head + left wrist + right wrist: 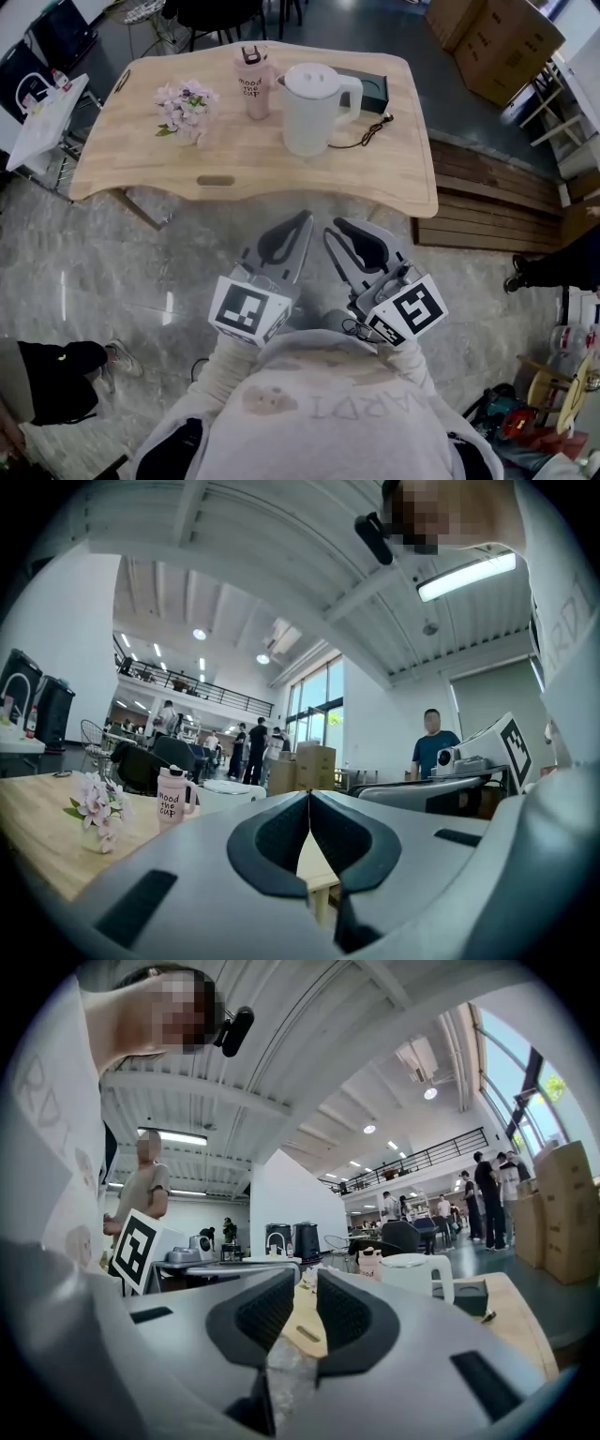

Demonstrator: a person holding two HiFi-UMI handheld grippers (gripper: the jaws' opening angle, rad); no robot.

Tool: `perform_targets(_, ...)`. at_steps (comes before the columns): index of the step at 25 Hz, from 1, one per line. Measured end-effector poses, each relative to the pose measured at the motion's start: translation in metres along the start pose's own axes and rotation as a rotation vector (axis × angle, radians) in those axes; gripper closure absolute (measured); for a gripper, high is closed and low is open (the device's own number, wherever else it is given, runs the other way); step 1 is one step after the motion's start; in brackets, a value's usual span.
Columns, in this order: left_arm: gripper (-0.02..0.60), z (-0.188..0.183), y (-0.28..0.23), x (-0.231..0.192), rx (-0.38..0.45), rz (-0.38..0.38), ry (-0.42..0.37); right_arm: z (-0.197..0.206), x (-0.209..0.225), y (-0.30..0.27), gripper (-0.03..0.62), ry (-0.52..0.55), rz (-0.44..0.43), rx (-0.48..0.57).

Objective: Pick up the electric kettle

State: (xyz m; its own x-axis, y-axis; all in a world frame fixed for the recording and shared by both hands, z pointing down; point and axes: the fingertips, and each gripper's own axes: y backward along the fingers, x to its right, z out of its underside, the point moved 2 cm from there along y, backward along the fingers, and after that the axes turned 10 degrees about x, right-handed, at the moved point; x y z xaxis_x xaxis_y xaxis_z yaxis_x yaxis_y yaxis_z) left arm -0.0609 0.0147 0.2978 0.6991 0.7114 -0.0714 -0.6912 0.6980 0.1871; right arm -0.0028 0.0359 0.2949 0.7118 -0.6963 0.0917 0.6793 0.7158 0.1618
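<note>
Head view is showing you holding both grippers low in the centre of the frame, short of the near edge of the light wooden table with rounded corners [234, 161]. The left gripper [304, 219] and the right gripper [337, 225] are pointing toward the table, their tips near each other and well apart from everything on it. Your hands are hiding beneath the marker cubes and your pale sleeves.

The white plastic electric kettle [314, 108] is standing upright at the upper centre of the frame, on the table's far half, with its handle facing right. A black box-shaped object [372, 89] is sitting behind it, partly covered by the kettle, so you cannot tell what it is. A thin black cord [370, 133] is lying on the wood just right of the kettle. A pink tumbler with dark lettering [252, 86] is standing just left of the kettle, and a bunch of pale pink flowers [185, 108] is sitting further left.

In the left gripper view your jaws are meeting tip to tip with nothing between them, and the kettle is mostly hiding behind the left jaw. In the right gripper view the jaws are closed but for a sliver at the tips, empty, and the right jaw is cutting off the kettle's base.
</note>
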Motion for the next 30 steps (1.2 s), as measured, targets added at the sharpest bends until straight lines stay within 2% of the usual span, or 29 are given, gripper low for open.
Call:
perform_targets(8, 0.568, 0.007, -0.010, -0.013, 0.015, 0.056, 0.015, 0.013, 0.035, -0.002, 0.473, 0.057, 0.175, -0.030)
perform_targets(14, 0.568, 0.013, -0.033, -0.032, 0.024, 0.051, 0.014, 0.027, 0.083, -0.017, 0.444, 0.100, 0.270, -0.041)
perform_targets(30, 0.568, 0.026, -0.136, -0.094, 0.007, -0.002, 0.011, 0.063, 0.236, -0.091, 0.399, 0.098, 0.323, -0.114)
